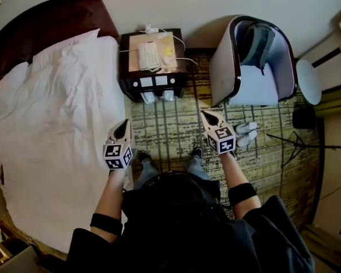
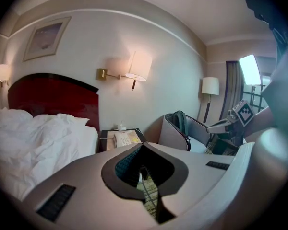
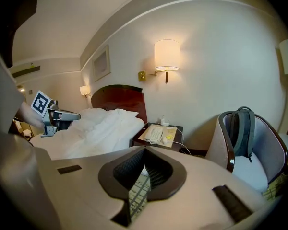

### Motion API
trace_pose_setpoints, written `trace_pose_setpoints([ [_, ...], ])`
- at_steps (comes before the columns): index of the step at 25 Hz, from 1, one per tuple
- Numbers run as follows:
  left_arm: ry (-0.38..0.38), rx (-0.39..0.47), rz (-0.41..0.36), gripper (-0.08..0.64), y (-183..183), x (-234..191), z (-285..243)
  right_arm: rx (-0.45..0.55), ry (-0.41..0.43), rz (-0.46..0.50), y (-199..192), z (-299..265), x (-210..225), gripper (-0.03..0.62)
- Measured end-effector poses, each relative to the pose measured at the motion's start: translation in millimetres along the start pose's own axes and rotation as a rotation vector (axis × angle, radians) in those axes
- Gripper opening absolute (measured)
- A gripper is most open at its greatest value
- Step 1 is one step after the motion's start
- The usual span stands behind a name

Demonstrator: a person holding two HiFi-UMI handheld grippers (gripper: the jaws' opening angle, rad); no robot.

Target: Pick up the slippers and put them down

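A pair of white slippers (image 1: 246,133) lies on the patterned carpet in front of the armchair, just right of my right gripper's marker cube. My right gripper (image 1: 207,116) is held up above the carpet with its jaws shut and nothing between them; in its own view the pads (image 3: 134,169) meet over the carpet. My left gripper (image 1: 123,124) hovers by the bed's edge, also shut and empty, and its closed pads (image 2: 127,164) point toward the nightstand. In each gripper view the other gripper shows at the side (image 2: 222,125) (image 3: 62,115). Neither gripper view shows the slippers.
A bed with white bedding (image 1: 51,124) fills the left. Straight ahead stands a dark nightstand (image 1: 153,78) bearing a phone (image 1: 148,55), with two pale items (image 1: 158,96) at its foot. An armchair (image 1: 244,90) holding a backpack (image 1: 257,41) is at the right, with a stand (image 1: 298,144) beyond.
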State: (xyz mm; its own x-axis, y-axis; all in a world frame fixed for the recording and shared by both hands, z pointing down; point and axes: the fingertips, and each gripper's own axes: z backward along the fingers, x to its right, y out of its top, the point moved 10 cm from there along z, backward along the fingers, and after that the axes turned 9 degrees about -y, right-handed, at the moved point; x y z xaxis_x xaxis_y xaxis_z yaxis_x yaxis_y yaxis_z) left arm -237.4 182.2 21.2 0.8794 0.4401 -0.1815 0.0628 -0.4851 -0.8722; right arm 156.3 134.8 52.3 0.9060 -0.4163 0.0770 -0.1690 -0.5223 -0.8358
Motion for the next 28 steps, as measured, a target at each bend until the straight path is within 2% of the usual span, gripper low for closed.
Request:
trace_pose_setpoints([
  [6,-0.004,0.001,0.005,0.000,3.4,0.8,3.3,-0.025,-0.019,-0.039,-9.2,8.4,1.1,0.002],
  [13,0.001,-0.001,0.030,0.000,-1.1,-0.5,4.6,-0.029,-0.011,-0.042,-8.7,8.1,1.2,0.002],
  [22,0.017,0.006,-0.024,0.000,-6.5,5.7,6.4,-0.027,0.002,-0.033,-11.8,3.9,0.1,0.002],
  [28,0.020,0.003,-0.026,0.000,-6.5,7.7,4.9,-0.036,0.009,-0.040,-15.7,4.8,-1.8,0.002],
])
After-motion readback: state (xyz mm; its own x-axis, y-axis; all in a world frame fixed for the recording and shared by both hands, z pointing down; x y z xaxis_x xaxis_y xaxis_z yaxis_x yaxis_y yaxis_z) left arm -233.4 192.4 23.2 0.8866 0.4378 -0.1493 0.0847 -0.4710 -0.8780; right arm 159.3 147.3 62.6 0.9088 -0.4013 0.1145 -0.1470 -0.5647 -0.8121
